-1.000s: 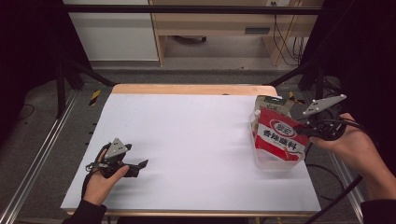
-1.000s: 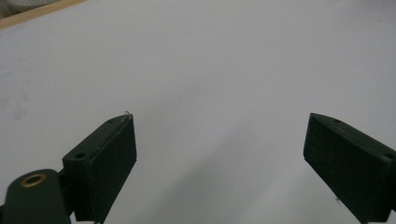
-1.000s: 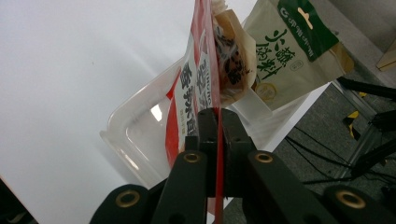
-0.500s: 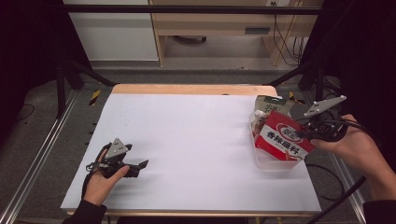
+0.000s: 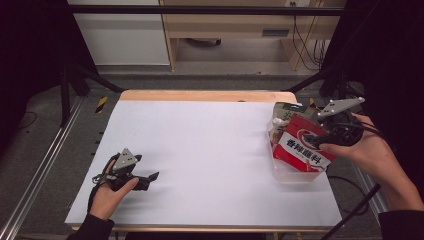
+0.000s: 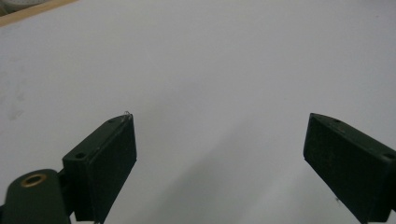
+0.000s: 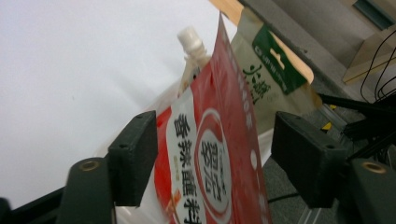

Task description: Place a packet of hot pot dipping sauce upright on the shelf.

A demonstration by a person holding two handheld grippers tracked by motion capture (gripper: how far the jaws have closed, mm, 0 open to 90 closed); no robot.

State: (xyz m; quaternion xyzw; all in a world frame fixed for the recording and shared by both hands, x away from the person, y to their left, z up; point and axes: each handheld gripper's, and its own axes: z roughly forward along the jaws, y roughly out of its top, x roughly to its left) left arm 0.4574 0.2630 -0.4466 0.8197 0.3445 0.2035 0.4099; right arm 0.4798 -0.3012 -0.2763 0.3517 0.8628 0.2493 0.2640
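Right gripper (image 5: 327, 137) sits at the table's right edge with jaws just opened wide — red pouch (image 5: 301, 150) stands between them, neither pad pressing on it, resting in the clear bin (image 5: 290, 175) beside a green-labelled pack (image 5: 287, 112) and a white-capped spout pouch (image 7: 191, 51). Best to draw straight back off the pouch top so the pads don't snag it and tip it out. Left gripper (image 5: 145, 178) rests open on bare white table (image 5: 200, 145), holding nothing.

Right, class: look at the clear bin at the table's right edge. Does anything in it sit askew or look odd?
Yes. The red pouch leans tilted across the clear bin, not upright like the green packet behind. It stands between the right tongs' jaws, which have just been opening and no longer press on it.
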